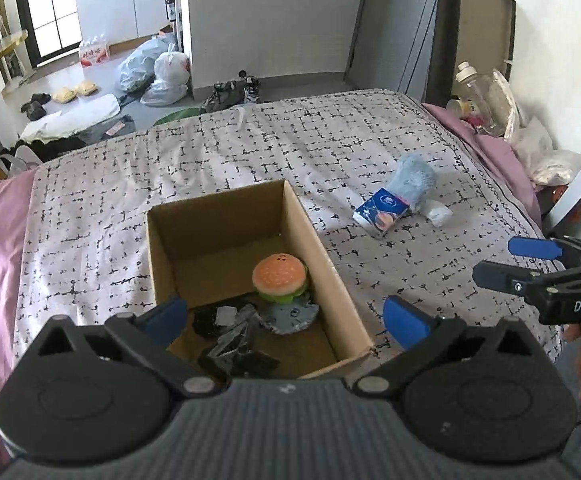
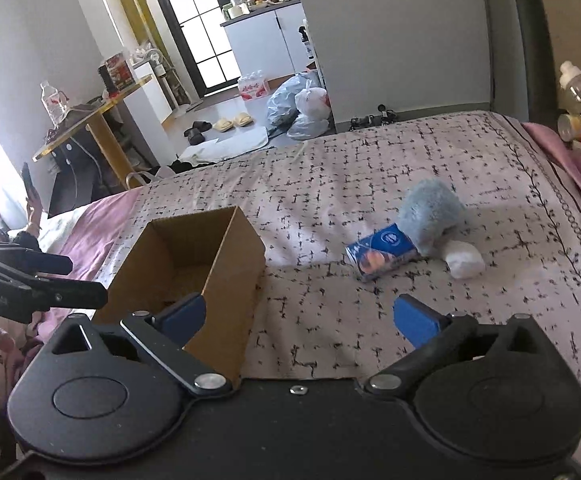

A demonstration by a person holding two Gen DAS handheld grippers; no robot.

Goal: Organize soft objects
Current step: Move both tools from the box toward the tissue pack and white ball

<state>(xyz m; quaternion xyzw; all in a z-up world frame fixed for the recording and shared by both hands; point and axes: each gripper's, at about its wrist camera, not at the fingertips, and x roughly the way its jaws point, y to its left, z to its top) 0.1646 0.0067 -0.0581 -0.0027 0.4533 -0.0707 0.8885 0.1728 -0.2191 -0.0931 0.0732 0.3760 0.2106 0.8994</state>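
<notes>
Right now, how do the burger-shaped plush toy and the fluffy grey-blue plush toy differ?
The burger-shaped plush toy sits inside the brown cardboard box; the fluffy grey-blue plush toy lies outside on the patterned bedspread. The burger is orange and green, smooth and upright; the grey-blue one is furry, on its side, and looks larger. No gripper holds either.

— What kind of place is this?
— It is a home. There is a bed [image 1: 250, 152] with a patterned cover.
— What else shows it?
— Slippers [image 2: 234, 121] lie on the floor, and full plastic bags [image 2: 302, 106] sit by the white kitchen cupboards [image 2: 270, 44].
</notes>
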